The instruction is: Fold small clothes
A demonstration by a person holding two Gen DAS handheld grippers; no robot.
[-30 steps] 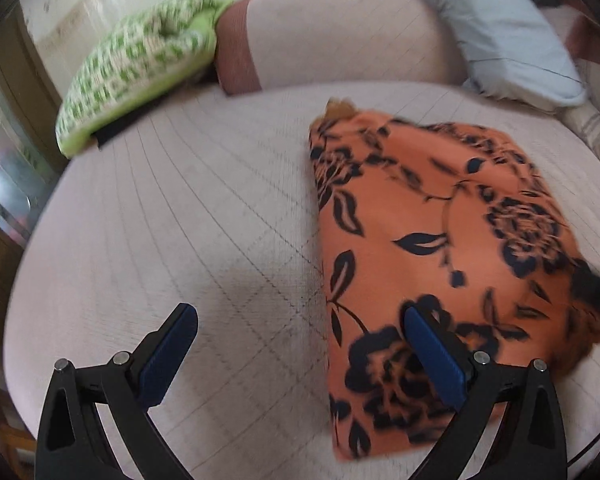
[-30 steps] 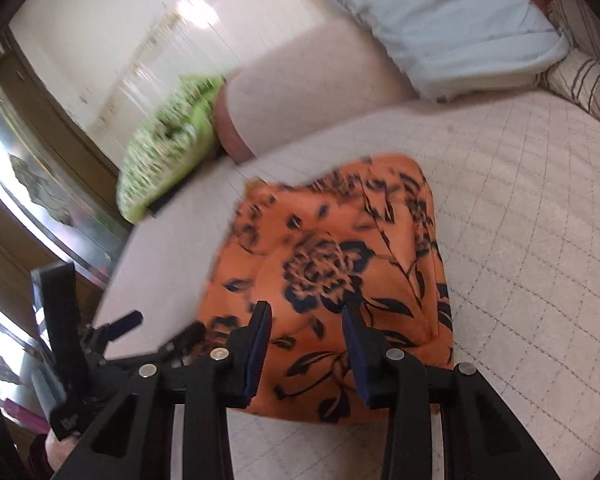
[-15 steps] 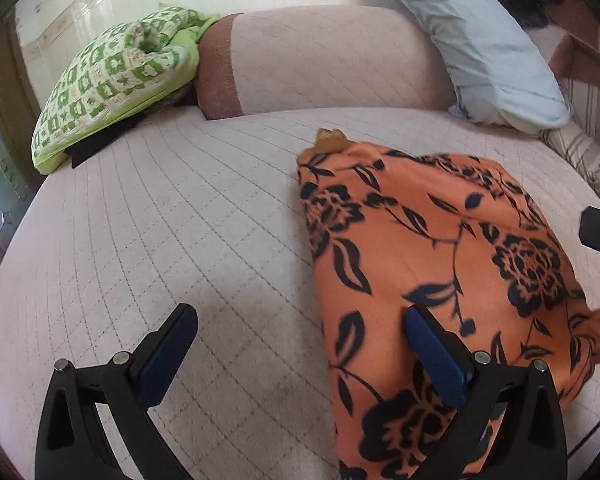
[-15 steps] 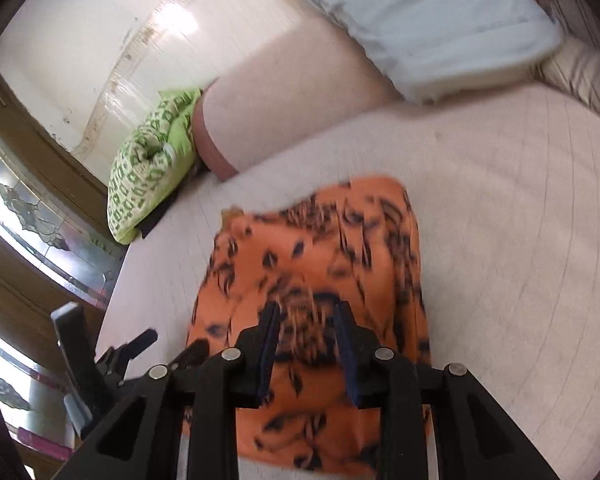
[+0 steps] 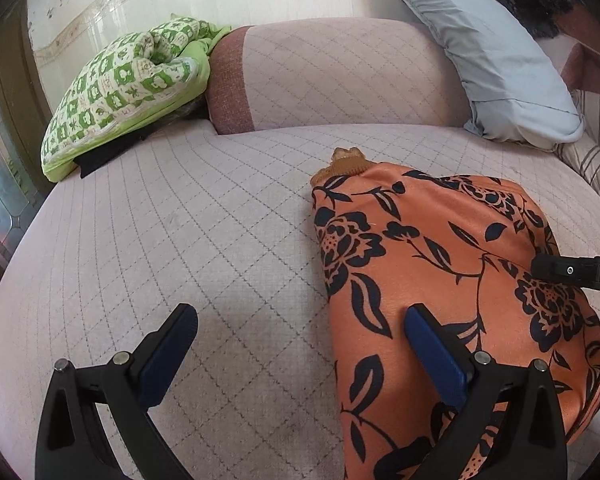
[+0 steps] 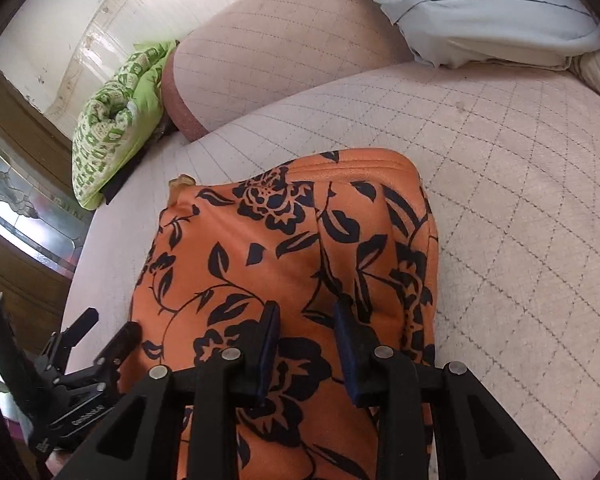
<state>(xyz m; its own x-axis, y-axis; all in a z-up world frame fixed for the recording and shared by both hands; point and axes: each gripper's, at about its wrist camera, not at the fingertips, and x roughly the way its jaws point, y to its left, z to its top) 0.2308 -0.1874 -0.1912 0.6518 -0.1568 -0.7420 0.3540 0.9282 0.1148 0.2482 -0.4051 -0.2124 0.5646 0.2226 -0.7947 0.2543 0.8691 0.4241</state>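
Surface is a pale pink quilted mattress (image 5: 204, 240), diamond stitching. On it: orange garment with dark floral print (image 5: 440, 280), lying flat and folded, right of centre. Far edge: matching pink bolster (image 5: 340, 76), green-and-white patterned cushion (image 5: 128, 88) at its left, light blue pillow (image 5: 496, 60) at its right, leaning on the bolster.

Near end of the orange floral garment (image 6: 284, 248) behind the black gripper frames, off both lower edges.
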